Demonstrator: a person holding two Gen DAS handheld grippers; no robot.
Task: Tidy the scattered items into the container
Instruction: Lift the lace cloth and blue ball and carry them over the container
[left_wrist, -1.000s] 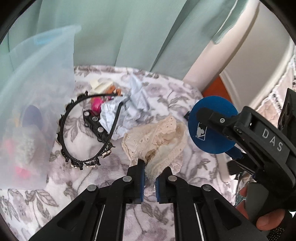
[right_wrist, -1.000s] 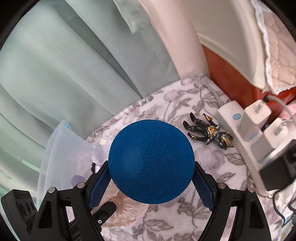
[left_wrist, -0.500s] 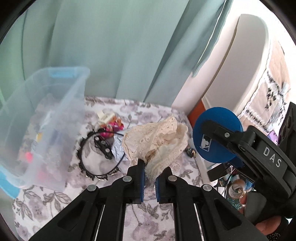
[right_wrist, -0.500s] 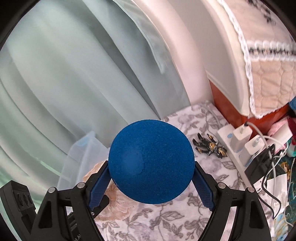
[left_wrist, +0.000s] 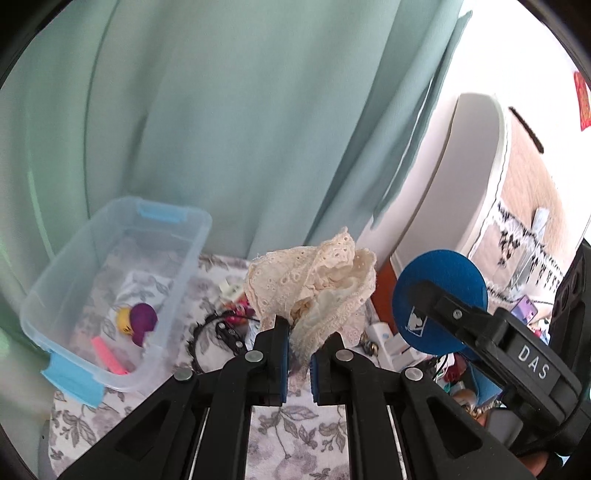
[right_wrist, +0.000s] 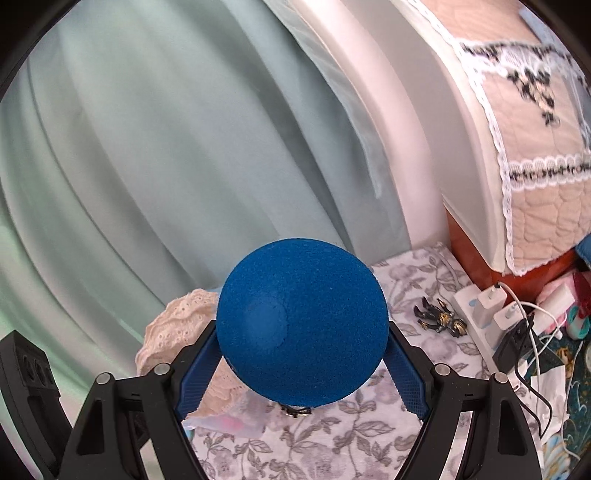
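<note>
My left gripper (left_wrist: 298, 356) is shut on a cream lace cloth (left_wrist: 314, 288) and holds it high above the floral table. The cloth also shows in the right wrist view (right_wrist: 177, 332). My right gripper (right_wrist: 301, 363) is shut on a blue round cap (right_wrist: 301, 328); the cap also shows in the left wrist view (left_wrist: 439, 299), to the right of the cloth. The clear plastic bin (left_wrist: 92, 258) with blue latches stands at the left, below and left of the cloth. It holds a purple and yellow toy (left_wrist: 138, 321) and a pink strip (left_wrist: 107, 356).
A black beaded headband (left_wrist: 218, 334) and small pink items lie on the floral cloth between bin and gripper. A black and gold figurine (right_wrist: 441, 319) lies by a white power strip (right_wrist: 487, 325) with chargers and cables. A green curtain (left_wrist: 221, 129) hangs behind.
Both grippers have risen well above the table, carrying the lace cloth and the blue cap. The bin now shows from above, with its inside visible.
</note>
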